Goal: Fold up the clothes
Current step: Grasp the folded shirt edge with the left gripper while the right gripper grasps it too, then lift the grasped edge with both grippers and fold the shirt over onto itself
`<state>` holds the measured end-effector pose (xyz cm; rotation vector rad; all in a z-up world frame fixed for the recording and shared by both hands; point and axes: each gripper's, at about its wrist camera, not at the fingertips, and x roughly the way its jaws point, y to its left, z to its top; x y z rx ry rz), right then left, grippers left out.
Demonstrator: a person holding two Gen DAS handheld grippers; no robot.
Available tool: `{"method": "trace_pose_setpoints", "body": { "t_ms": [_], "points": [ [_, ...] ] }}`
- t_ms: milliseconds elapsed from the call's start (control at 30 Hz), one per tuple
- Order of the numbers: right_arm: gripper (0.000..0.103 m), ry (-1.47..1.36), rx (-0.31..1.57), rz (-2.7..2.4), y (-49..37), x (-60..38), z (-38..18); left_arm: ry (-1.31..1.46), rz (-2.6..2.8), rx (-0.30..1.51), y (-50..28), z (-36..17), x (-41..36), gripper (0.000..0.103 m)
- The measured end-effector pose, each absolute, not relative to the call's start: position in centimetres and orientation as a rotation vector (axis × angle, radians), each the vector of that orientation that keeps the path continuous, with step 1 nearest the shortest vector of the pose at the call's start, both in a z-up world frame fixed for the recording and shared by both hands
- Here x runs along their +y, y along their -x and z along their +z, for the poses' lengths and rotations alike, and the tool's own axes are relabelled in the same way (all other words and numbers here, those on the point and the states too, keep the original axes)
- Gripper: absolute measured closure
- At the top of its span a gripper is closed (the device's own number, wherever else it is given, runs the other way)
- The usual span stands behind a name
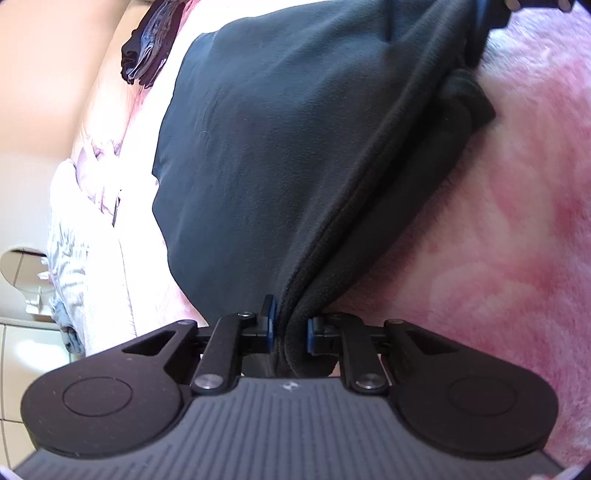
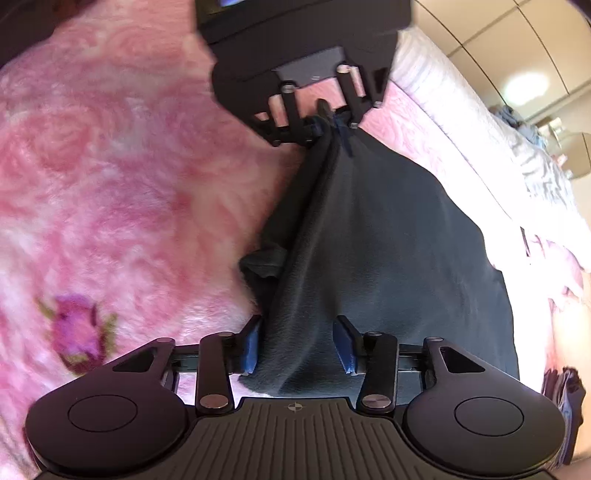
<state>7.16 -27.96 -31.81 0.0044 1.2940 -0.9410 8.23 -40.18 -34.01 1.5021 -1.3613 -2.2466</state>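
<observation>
A dark grey garment (image 1: 277, 147) hangs stretched between my two grippers above a pink rose blanket (image 1: 498, 240). My left gripper (image 1: 290, 328) is shut on a bunched edge of it; the right wrist view shows that gripper (image 2: 325, 122) pinching the far corner. The garment (image 2: 369, 240) runs down to my right gripper (image 2: 298, 347). Its blue pads (image 2: 251, 347) stand well apart, with the cloth lying between and under them. A small crumpled fold (image 2: 262, 266) sticks out at the garment's left edge. In the left wrist view the right gripper (image 1: 476, 33) is mostly hidden by cloth.
The pink blanket (image 2: 110, 166) covers the bed. A pile of dark folded clothes (image 1: 147, 48) lies at the far side, also visible as a pile (image 2: 565, 398) in the right wrist view. White and grey bedding (image 1: 81, 221) runs along the bed's edge, with cupboard doors (image 2: 498, 33) beyond.
</observation>
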Motion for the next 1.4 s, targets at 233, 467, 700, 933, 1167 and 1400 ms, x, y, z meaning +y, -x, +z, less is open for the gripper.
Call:
{"method": "trace_pose_setpoints", "body": {
  "t_ms": [233, 467, 700, 933, 1167, 1400],
  "points": [
    [0.097, -0.113, 1.217, -0.895, -4.5, -29.3, -30.1, -1.477, -2.265, -1.322, -8.4, -32.4, -40.1, 0.091],
    [0.097, -0.132, 1.165, -0.801, -5.2, -26.6, -25.4, -1.482, -2.257, -1.285, -11.5, -29.0, -37.4, 0.093],
    [0.097, -0.244, 1.083, -0.606, -8.9, -21.0, -20.5, -1.642, -2.250, -1.184, -17.0, -24.7, -32.7, 0.093],
    [0.098, -0.407, 0.941, -0.576, -6.8, -21.4, -15.3, -1.796, -2.284, -1.024, -14.0, -17.7, -35.2, 0.091],
    [0.098, -0.752, 0.681, -0.767, 6.9, -29.3, -11.8, -1.924, -2.344, -0.949, 0.7, -14.0, -43.2, 0.090],
    [0.097, -0.996, 0.545, -0.878, 20.2, -36.5, -16.8, -2.119, -2.403, -0.864, 16.1, -17.3, -50.8, 0.088]
  ]
}}
